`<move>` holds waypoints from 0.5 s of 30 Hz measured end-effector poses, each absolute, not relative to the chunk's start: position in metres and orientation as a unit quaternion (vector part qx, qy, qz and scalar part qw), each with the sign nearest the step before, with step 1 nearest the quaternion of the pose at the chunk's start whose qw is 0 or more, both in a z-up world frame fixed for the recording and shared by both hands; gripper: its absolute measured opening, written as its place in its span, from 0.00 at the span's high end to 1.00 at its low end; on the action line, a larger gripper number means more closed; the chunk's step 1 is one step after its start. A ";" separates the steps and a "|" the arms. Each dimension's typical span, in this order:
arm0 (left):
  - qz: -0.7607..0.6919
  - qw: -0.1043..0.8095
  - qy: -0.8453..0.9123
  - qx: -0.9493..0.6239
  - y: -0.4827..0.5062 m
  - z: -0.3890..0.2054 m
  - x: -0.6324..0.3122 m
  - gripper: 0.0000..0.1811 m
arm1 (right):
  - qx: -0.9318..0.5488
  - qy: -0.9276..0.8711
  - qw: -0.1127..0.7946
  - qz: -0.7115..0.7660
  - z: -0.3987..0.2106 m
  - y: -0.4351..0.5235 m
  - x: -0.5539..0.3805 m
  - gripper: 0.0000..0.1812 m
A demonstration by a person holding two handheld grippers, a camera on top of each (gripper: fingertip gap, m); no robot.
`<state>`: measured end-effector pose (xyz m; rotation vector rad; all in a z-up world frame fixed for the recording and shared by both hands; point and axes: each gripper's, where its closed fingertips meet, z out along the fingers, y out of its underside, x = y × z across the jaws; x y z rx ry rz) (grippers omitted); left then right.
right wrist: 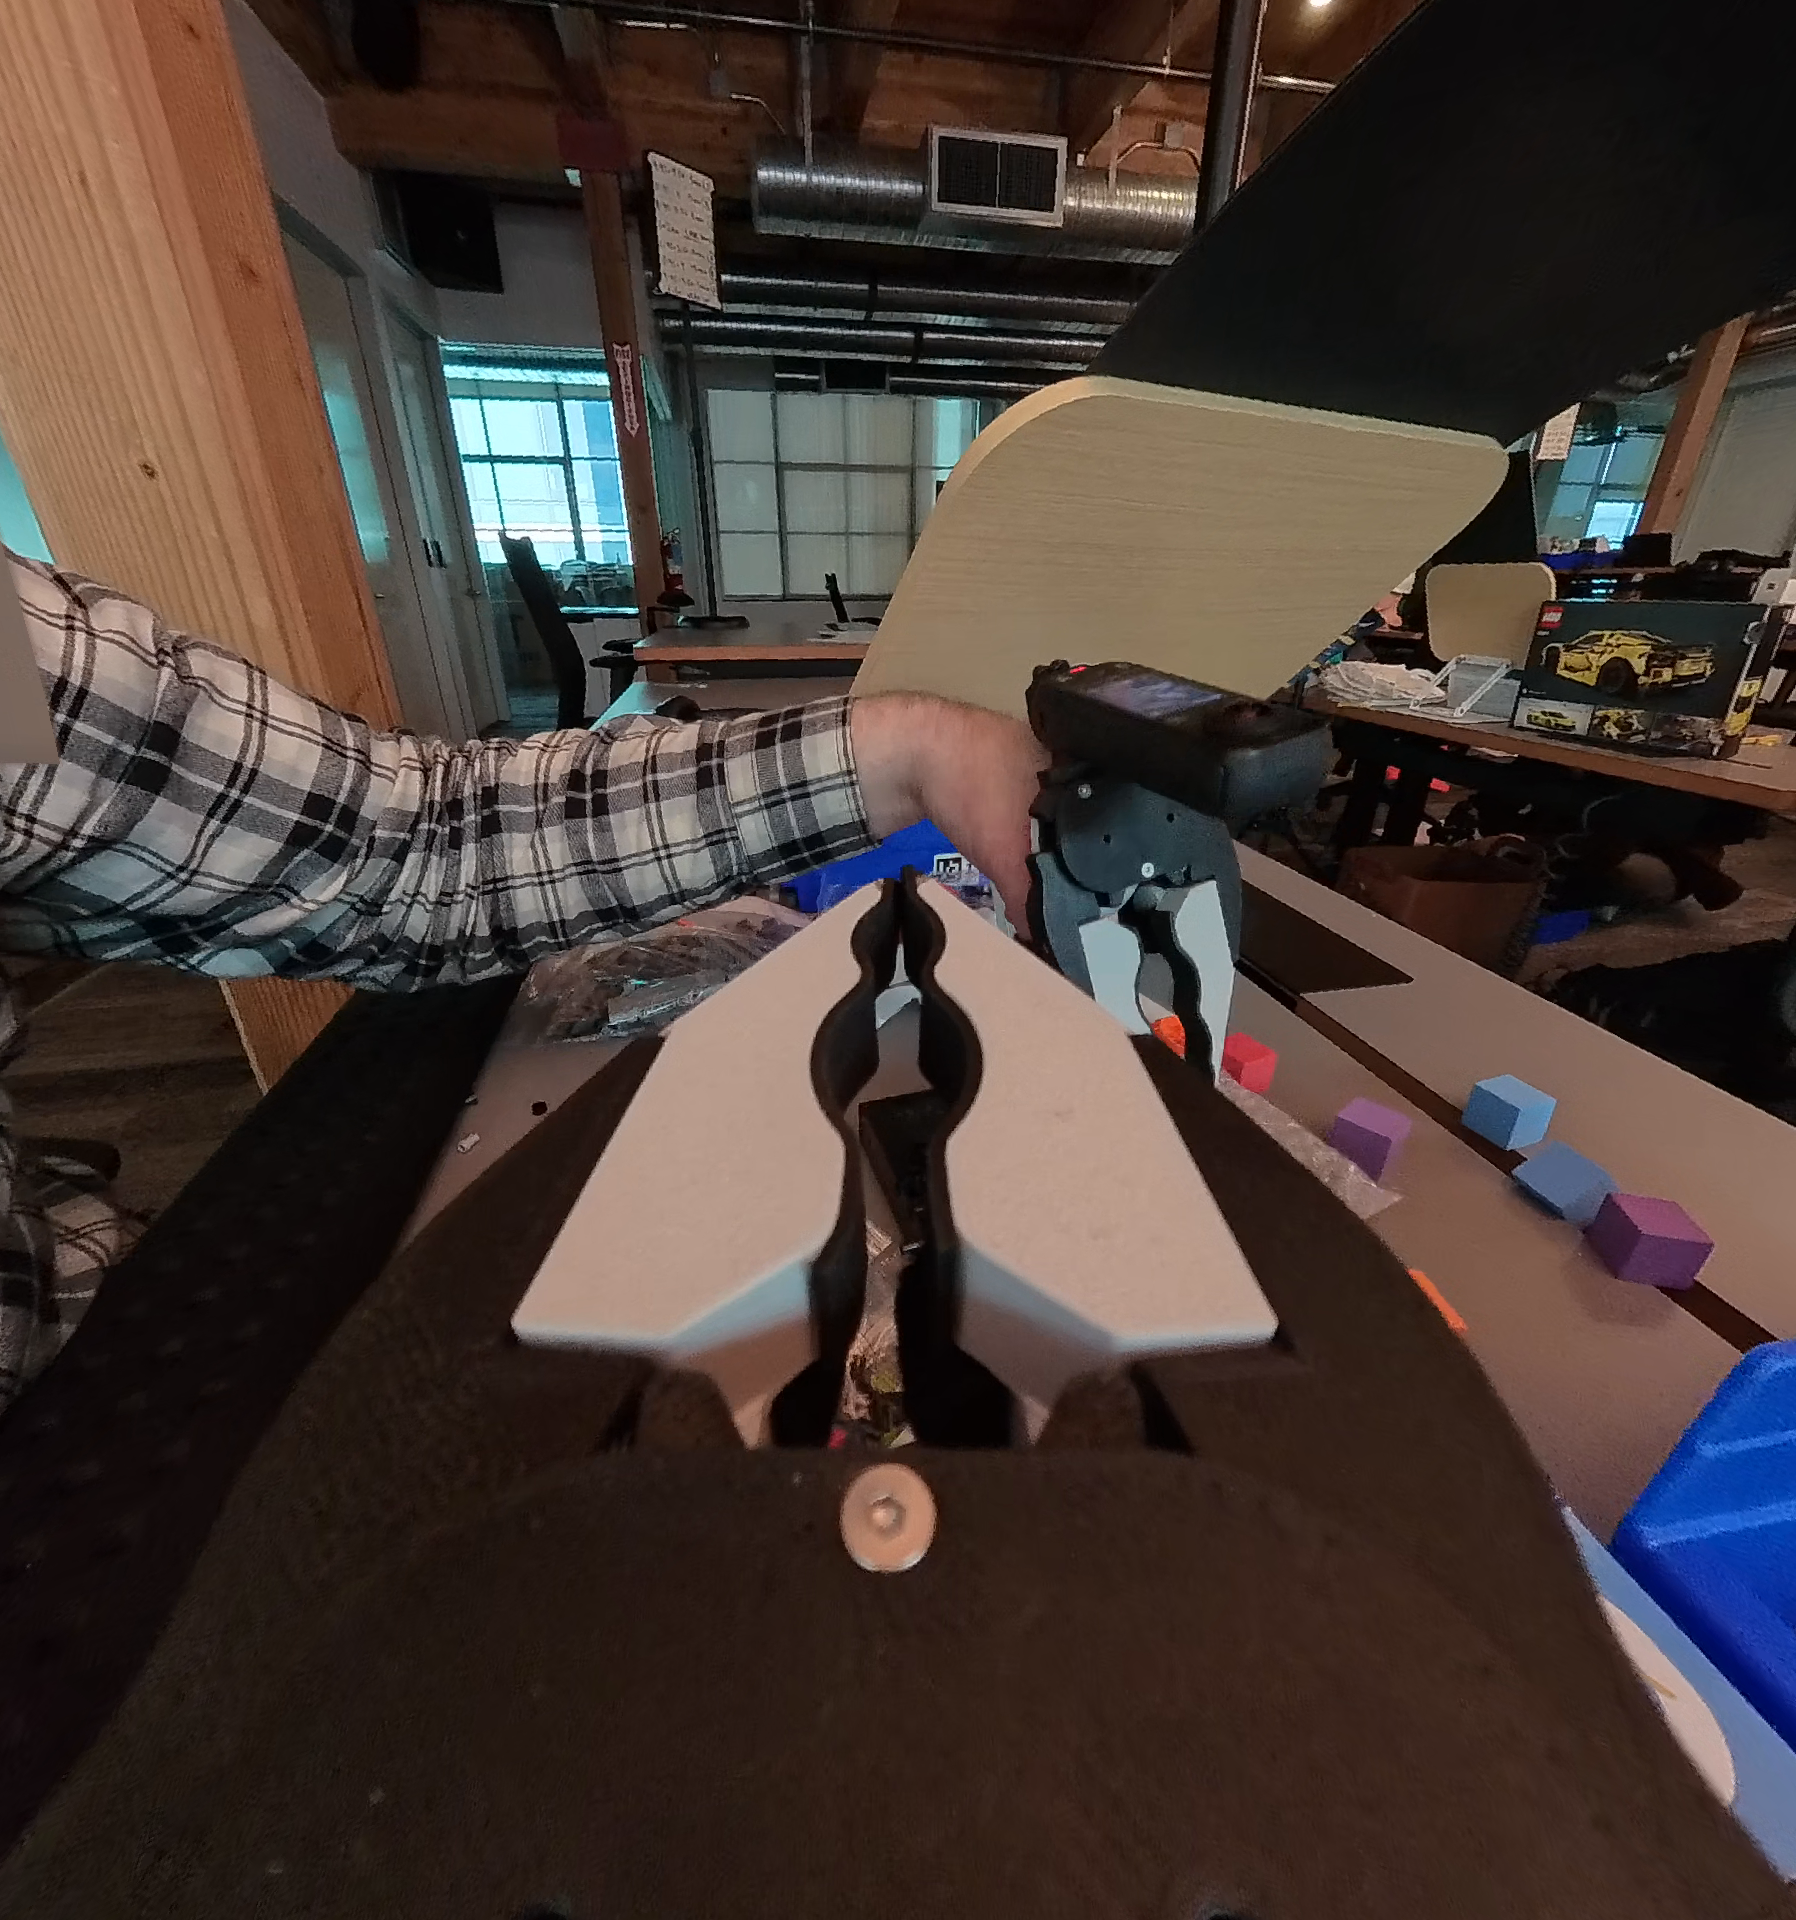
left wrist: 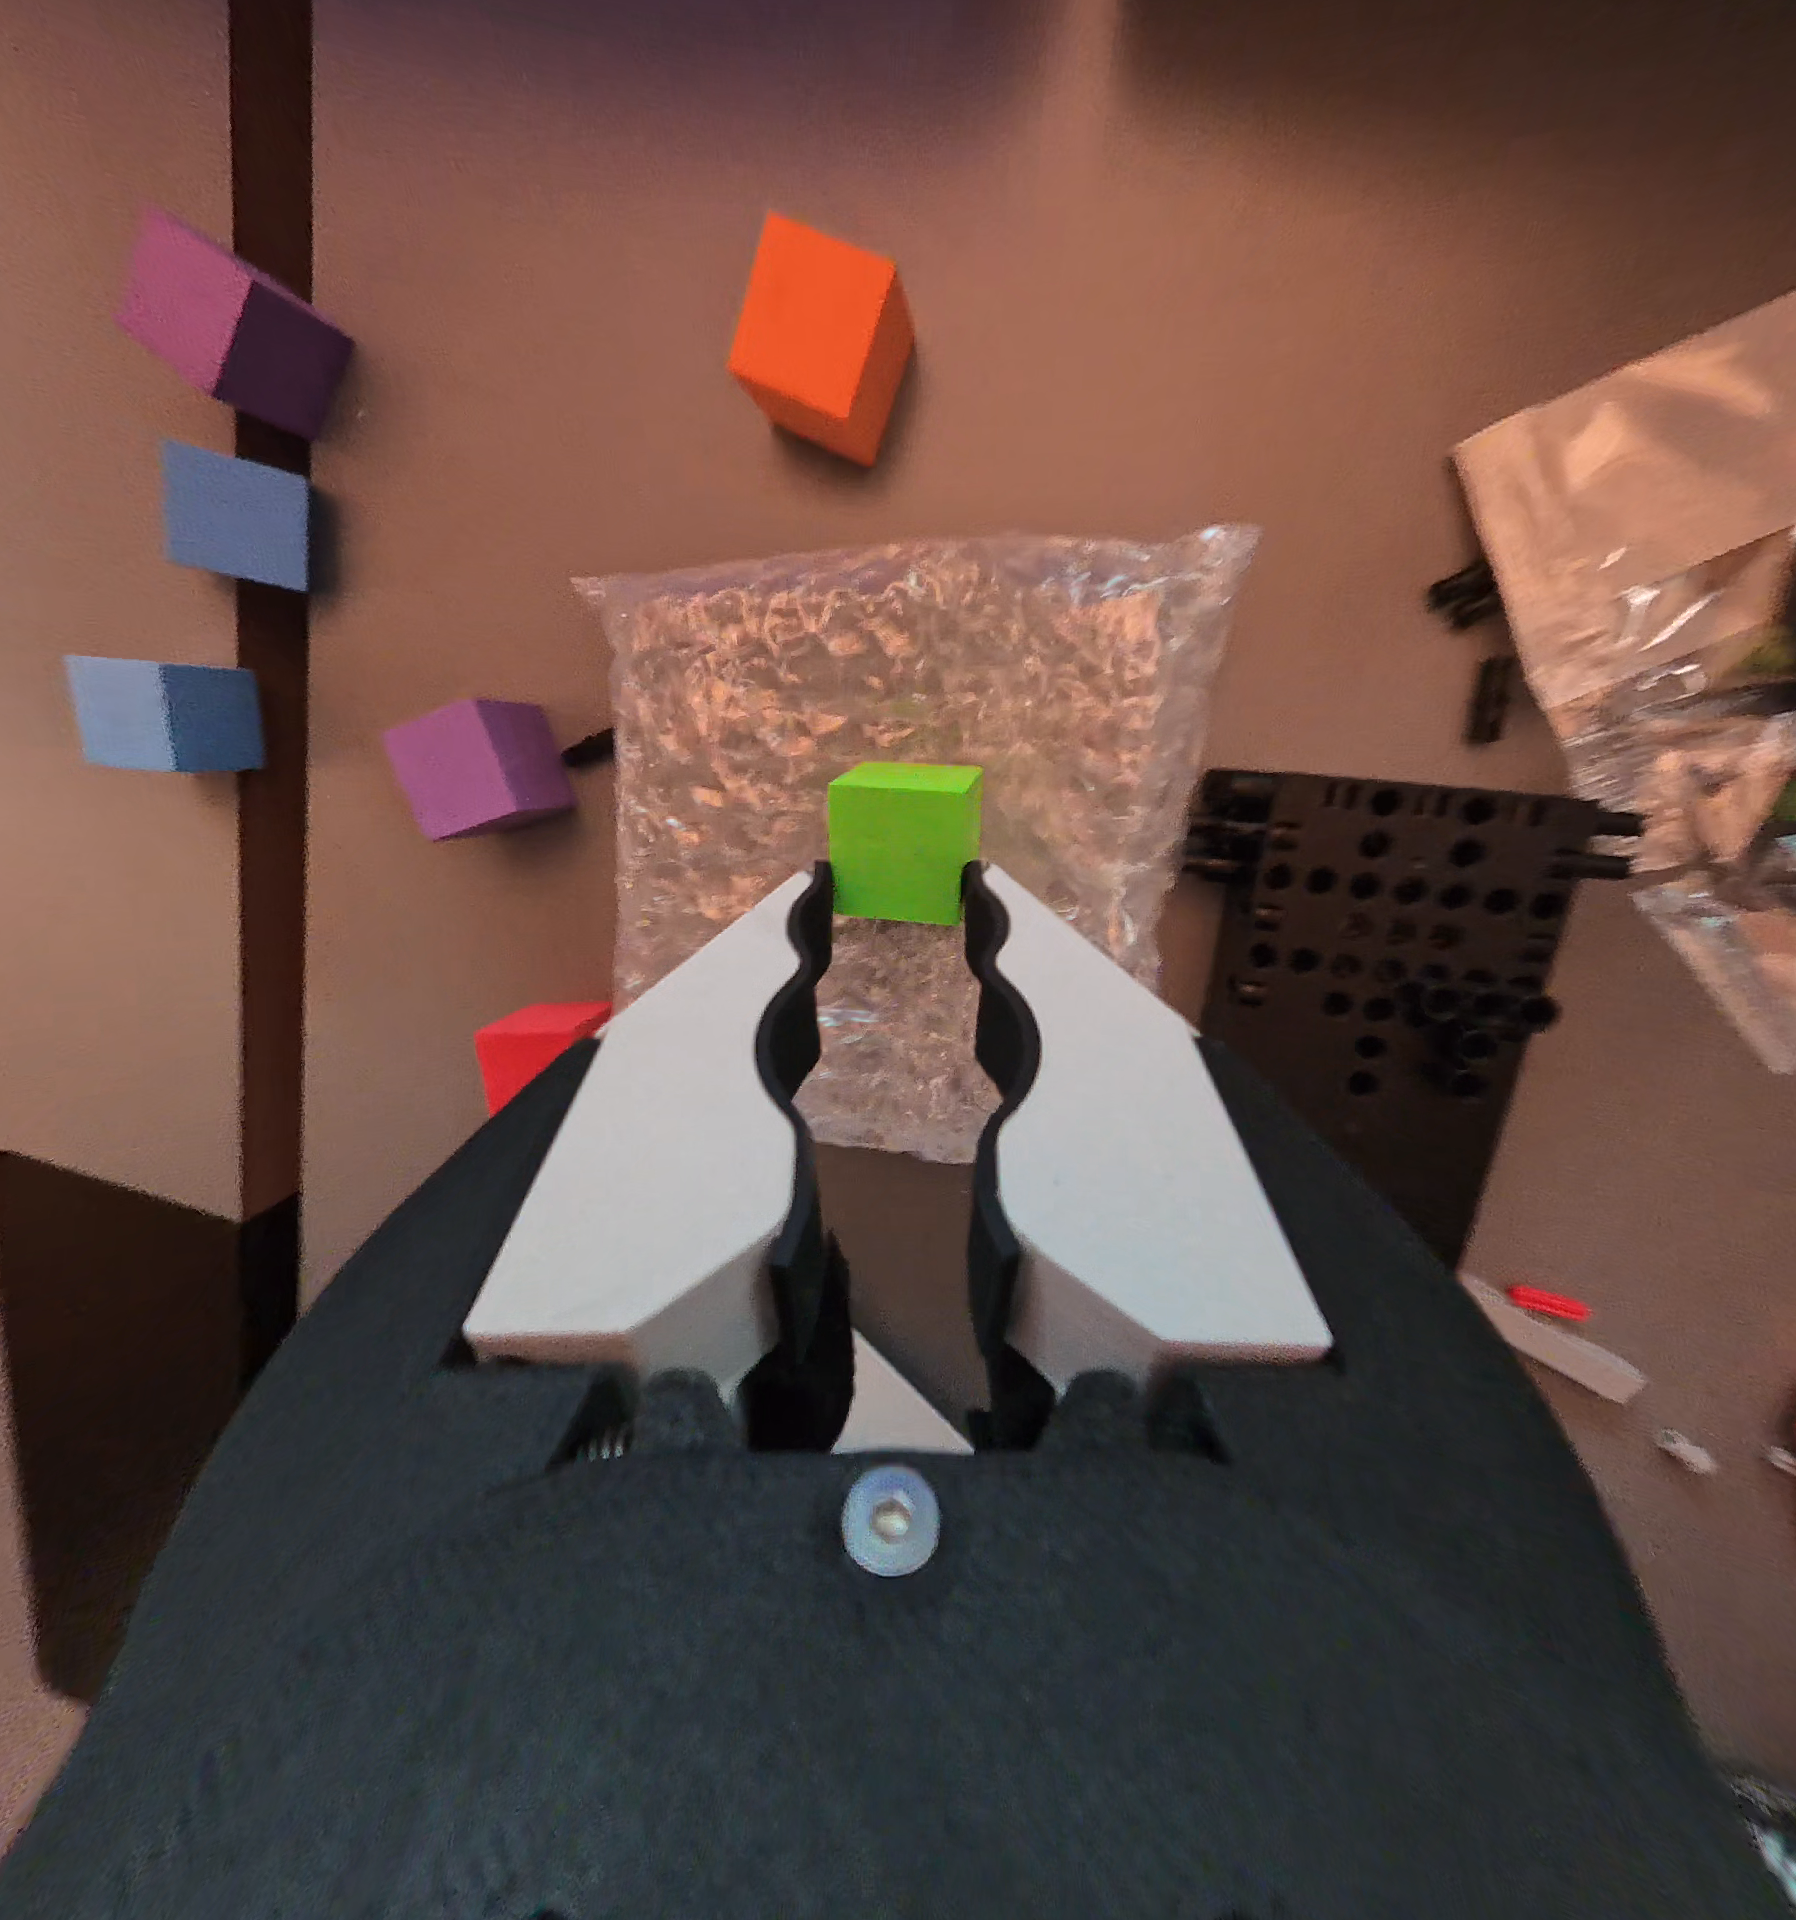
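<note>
Green cube (left wrist: pixel 904 857): pinched between the tips of your left gripper (left wrist: pixel 896 883), with most of the cube showing past the fingertips.
Where it sits: over the crinkled bubble-wrap bag (left wrist: pixel 873 675), which lies straight ahead of and under the fingers. You cannot tell whether the cube rests on the bag or hangs clear of it.
Left gripper: closed onto the cube's two side faces; the pads further back stand apart.
Right gripper (right wrist: pixel 902 894): pressed together at the tips, holding nothing, held well back from the left one and level with the table (left wrist: pixel 1081 312).
Green cubes: one, in your grip.
Orange block (left wrist: pixel 821 332): one, far ahead of the left fingers.
Purple cubes: two, one just left of the bag (left wrist: pixel 478 769) and one far ahead to the left (left wrist: pixel 229 322).
Blue cubes: two, both off to the left (left wrist: pixel 239 514) (left wrist: pixel 161 717).
Red cube (left wrist: pixel 530 1039): one, half hidden behind the left finger.
Black perforated plate (left wrist: pixel 1393 935): one, right of the fingers.
Clear parts bag (left wrist: pixel 1704 623): one, further right.
</note>
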<state>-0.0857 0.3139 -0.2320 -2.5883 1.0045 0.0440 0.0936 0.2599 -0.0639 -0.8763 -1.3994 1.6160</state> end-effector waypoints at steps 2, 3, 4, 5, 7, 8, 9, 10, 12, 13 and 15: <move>-0.001 0.171 0.352 -0.920 0.312 -0.230 -0.084 0.87 | -0.346 -0.551 0.404 0.643 -0.062 0.261 0.095 1.00; -0.002 0.160 0.354 -0.922 0.310 -0.231 -0.085 0.87 | -0.345 -0.551 0.403 0.644 -0.062 0.261 0.095 1.00; -0.006 0.147 0.355 -0.923 0.308 -0.234 -0.086 0.87 | -0.345 -0.551 0.402 0.644 -0.062 0.260 0.095 1.00; -0.006 0.136 0.355 -0.925 0.307 -0.238 -0.087 0.87 | -0.345 -0.552 0.402 0.644 -0.062 0.259 0.094 1.00; -0.001 0.125 0.357 -0.926 0.308 -0.247 -0.089 0.87 | -0.345 -0.554 0.400 0.643 -0.063 0.258 0.094 1.00; 0.005 0.124 0.359 -0.925 0.309 -0.248 -0.090 0.87 | -0.345 -0.555 0.400 0.643 -0.064 0.258 0.093 1.00; 0.014 0.132 0.359 -0.924 0.312 -0.247 -0.091 0.87 | -0.345 -0.556 0.401 0.641 -0.064 0.258 0.093 1.00; 0.019 0.145 0.356 -0.923 0.315 -0.244 -0.091 0.86 | -0.345 -0.556 0.402 0.641 -0.064 0.258 0.094 1.00; 0.021 0.178 0.354 -0.918 0.319 -0.232 -0.088 0.82 | -0.345 -0.552 0.403 0.643 -0.062 0.260 0.095 1.00; 0.022 0.195 0.352 -0.915 0.320 -0.226 -0.087 0.82 | -0.345 -0.550 0.403 0.645 -0.061 0.261 0.095 1.00; 0.023 0.218 0.347 -0.912 0.319 -0.215 -0.088 0.81 | -0.344 -0.549 0.404 0.646 -0.061 0.261 0.096 1.00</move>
